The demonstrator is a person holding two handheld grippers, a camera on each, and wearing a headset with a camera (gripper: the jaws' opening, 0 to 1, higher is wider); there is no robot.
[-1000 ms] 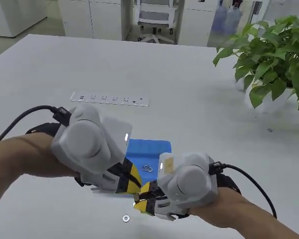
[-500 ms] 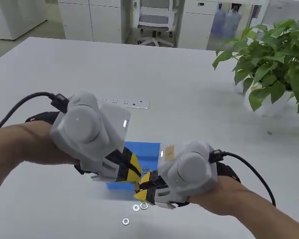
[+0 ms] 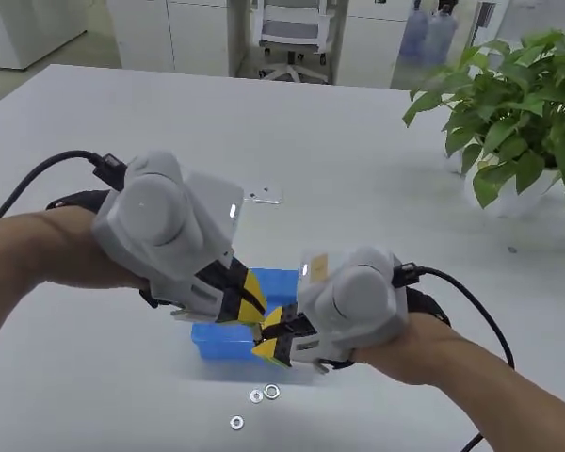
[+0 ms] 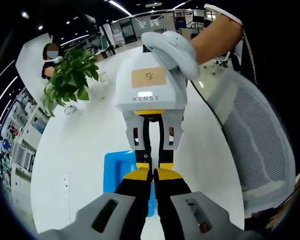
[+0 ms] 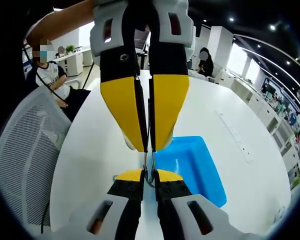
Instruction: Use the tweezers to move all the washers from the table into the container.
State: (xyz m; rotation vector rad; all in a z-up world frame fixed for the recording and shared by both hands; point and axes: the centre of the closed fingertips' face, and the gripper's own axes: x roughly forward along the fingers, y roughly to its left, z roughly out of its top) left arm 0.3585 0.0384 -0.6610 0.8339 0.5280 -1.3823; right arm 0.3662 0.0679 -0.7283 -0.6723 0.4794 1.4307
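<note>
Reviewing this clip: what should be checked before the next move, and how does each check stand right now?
1. Tweezers gripped: ok. In the right gripper view the tweezers run between the shut jaws of the left tool and the right tool.
2. Only one tool carrying the tweezers: not ok. Both appear shut on them.
3. Washer in the tweezers' tips: cannot tell.
4. Container within reach: ok. In the head view the blue container sits just below the two tools.
5. Table free of washers: not ok. Three washers lie on the table, just outside the container.
</note>
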